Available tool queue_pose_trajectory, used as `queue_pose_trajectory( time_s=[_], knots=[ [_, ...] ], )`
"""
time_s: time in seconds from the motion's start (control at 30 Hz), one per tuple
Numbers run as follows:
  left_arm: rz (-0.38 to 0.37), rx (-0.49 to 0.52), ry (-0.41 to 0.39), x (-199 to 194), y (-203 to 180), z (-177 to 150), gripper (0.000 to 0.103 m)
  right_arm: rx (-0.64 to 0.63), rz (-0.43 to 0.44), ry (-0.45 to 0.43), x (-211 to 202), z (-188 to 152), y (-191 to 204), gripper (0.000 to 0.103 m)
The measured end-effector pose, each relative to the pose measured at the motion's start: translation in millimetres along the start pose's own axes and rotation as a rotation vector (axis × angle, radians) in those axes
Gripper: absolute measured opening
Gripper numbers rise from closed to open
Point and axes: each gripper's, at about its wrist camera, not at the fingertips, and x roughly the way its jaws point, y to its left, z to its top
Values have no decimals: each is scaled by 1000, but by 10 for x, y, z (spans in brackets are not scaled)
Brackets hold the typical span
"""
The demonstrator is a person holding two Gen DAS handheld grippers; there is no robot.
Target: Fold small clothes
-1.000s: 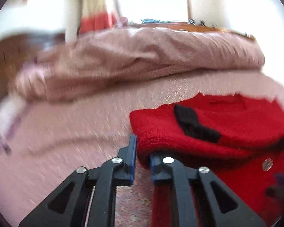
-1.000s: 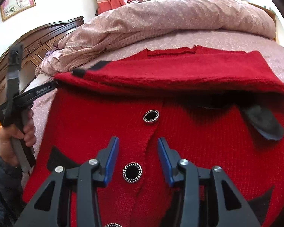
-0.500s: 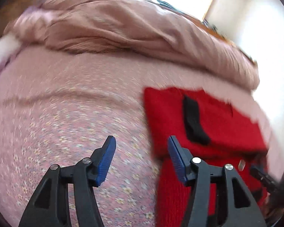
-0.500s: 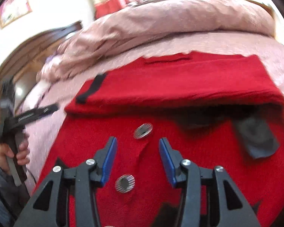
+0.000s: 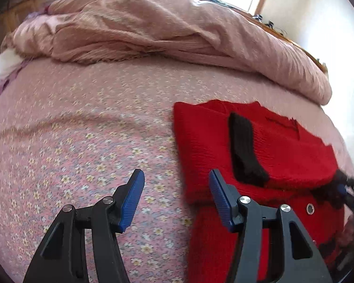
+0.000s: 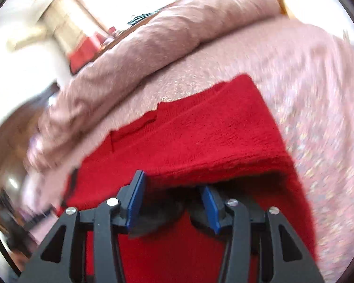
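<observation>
Red knit cardigan lying flat on floral pink bedsheet, filling the 3 to 5 o'clock part of left wrist view. Sleeve folded across the chest, black cuff on top. 1 round button visible near 4 o'clock. Rumpled pink duvet well behind, at 12 o'clock.

Left gripper: jaws wide, nothing between them, straddling the cardigan's left edge; 1 finger over sheet, 1 over knit. Contact with fabric not determinable.

Right gripper: jaws wide, tips tucked under the raised fold edge of the cardigan, dark trim piece between the pads. No clamp evident.

Risks, judged:
1. Left close could pinch bedsheet together with knit, dragging sheet into the fold.
2. Right close could take only the top layer or the trim, so folded sleeve slides off and fold opens.
3. Uneven lift by the 2 grippers likely to skew the hem line.
4. Right view motion-blurred; fast move may overshoot the edge.

Writing and labels: none legible. Button face pattern too small to read.
</observation>
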Motion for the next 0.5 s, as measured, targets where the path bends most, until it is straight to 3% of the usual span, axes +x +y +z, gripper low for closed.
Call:
queue_pose_trajectory(
  time_s=[0.1, 0.23, 0.37, 0.5],
  knots=[
    [9, 37, 0, 16, -68, -4, 51, 15, 38, -11, 25, 44, -33, 52],
    [9, 45, 5, 42, -74, 12, 51, -163, 57, -2, -98, -83, 36, 52],
    [-8, 27, 10, 53, -70, 19, 51, -407, -58, 18, -99, -246, 217, 52],
    [11, 29, 22, 100, -76, 2, 51, -511, -128, 71, 94, -250, 350, 43]
  ],
)
